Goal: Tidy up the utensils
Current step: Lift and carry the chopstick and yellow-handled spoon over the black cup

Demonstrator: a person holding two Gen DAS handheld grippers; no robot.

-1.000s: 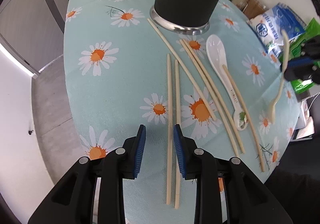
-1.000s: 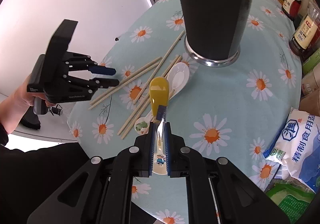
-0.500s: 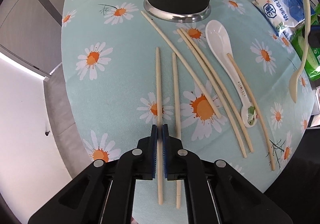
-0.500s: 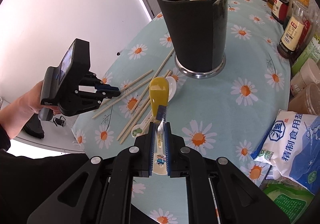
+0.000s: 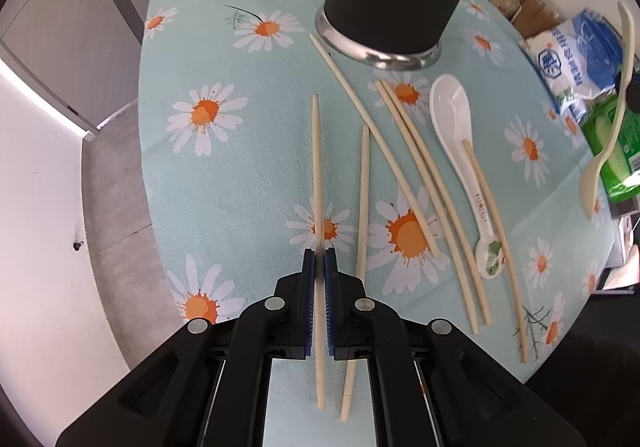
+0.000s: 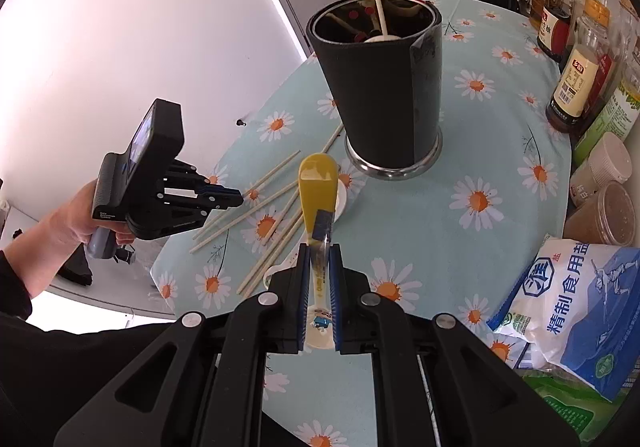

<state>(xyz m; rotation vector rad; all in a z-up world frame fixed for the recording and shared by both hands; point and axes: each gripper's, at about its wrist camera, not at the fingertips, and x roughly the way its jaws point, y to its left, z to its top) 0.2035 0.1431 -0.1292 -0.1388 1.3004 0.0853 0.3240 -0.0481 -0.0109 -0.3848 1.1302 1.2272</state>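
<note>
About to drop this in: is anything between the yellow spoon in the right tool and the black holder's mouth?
Nothing visible blocks it. The yellow plastic spoon faces the tall black utensil holder; its open mouth holds only a few utensils.

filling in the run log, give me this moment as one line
left tool: shut on chopstick | right tool: shut on yellow spoon | holder: upright | white spoon: on table

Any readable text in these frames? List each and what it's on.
"精制食用盐": blue-and-white salt bag.
Brown-capped sauce bottle: label print too small to read.
White spoon: handle lettering blurred.
Yellow spoon held in the right tongs: handle print unreadable.
Left tongs: small white body print, illegible.
</note>
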